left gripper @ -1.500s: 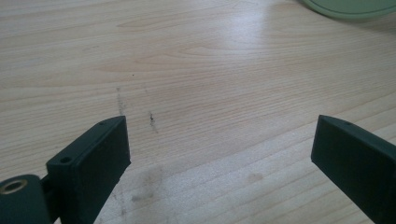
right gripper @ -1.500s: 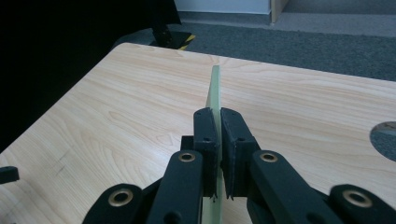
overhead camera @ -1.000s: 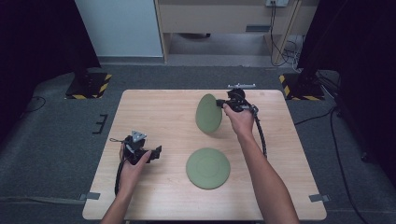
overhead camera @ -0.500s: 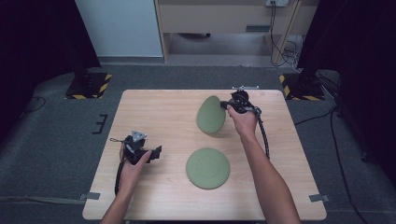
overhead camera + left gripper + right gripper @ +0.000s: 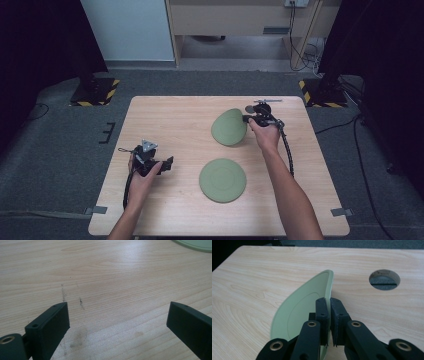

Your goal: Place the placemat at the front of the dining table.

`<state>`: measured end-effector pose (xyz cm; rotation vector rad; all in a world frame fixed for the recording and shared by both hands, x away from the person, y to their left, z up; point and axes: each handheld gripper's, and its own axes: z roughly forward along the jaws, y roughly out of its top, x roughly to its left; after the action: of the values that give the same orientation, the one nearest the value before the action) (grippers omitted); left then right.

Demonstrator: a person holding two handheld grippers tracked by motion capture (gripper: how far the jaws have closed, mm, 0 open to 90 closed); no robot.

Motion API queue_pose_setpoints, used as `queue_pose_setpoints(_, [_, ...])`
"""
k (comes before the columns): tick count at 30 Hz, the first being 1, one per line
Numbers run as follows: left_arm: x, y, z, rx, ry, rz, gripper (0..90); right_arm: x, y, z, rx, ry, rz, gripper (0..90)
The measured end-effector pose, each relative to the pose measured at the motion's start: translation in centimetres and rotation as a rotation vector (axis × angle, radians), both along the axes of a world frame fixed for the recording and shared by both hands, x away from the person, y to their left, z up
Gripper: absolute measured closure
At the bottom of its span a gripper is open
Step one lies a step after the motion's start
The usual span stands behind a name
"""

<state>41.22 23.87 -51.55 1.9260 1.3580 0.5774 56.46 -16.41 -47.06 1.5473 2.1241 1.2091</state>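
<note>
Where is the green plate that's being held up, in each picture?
High view: the tilted green plate is right of centre, pinched by the right hand-held gripper.
Left gripper view: not in it.
Right gripper view: centre, rim between the jaws.
Shared landmark: the wooden table.

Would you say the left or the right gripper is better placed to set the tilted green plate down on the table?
Right: the right gripper is shut on the tilted plate's rim. The left gripper is open, apart from both plates.

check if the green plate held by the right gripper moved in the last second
Yes. The tilted round green plate in the right gripper tipped flatter and shifted slightly toward the table's far right edge, judged against the flat round green plate lying nearer the person.
</note>
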Motion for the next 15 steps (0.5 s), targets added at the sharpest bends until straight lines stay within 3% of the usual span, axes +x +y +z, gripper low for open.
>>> queue_pose_setpoints(10, [0.0,-0.4,-0.1,0.001,0.004,-0.007,3.8,0.3,-0.5,-1.7,-0.022,0.039,-0.031,84.9])
queue_pose_setpoints(15, [0.0,-0.4,-0.2,0.004,0.011,-0.008,3.8,0.4,-1.1,-2.6,-0.043,0.06,-0.043,78.2])
